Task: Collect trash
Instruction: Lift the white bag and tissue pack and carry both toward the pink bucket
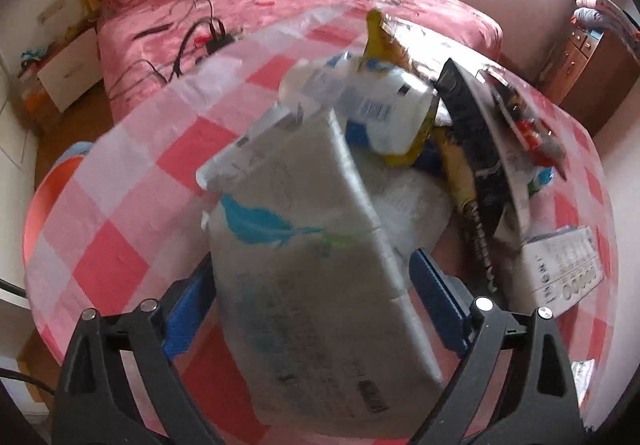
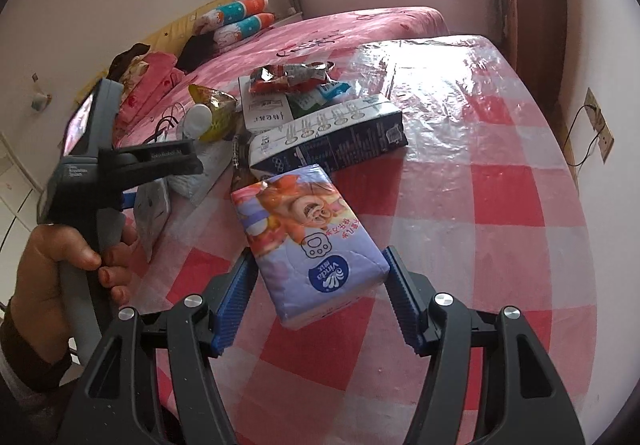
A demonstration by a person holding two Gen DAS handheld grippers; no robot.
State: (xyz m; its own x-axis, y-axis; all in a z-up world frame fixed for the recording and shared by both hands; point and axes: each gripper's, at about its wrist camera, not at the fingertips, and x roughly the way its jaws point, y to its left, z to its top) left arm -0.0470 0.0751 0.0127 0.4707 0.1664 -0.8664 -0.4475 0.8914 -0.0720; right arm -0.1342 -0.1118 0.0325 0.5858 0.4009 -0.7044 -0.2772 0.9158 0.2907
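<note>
Checked tablecloth (image 2: 500, 185): left fingers (image 1: 200, 309) wide around white pack (image 1: 320, 285); right fingers (image 2: 236, 305) clasp purple tissue pack (image 2: 312, 241)

A round table (image 2: 500, 181) carries it all, spread with a red-and-white checked cloth under glossy clear plastic; at its far side sits a heap of rubbish; a dark milk carton (image 2: 328, 145) lies flat on its side; a second white carton (image 2: 266, 111) lies behind it, with a red snack wrapper (image 2: 288, 77) on top; a yellow crumpled bag (image 2: 216, 105) sits beside them; behind the table stretches a bed (image 2: 320, 33) in a pink cover, with pillows (image 2: 236, 21) at its head.
</note>
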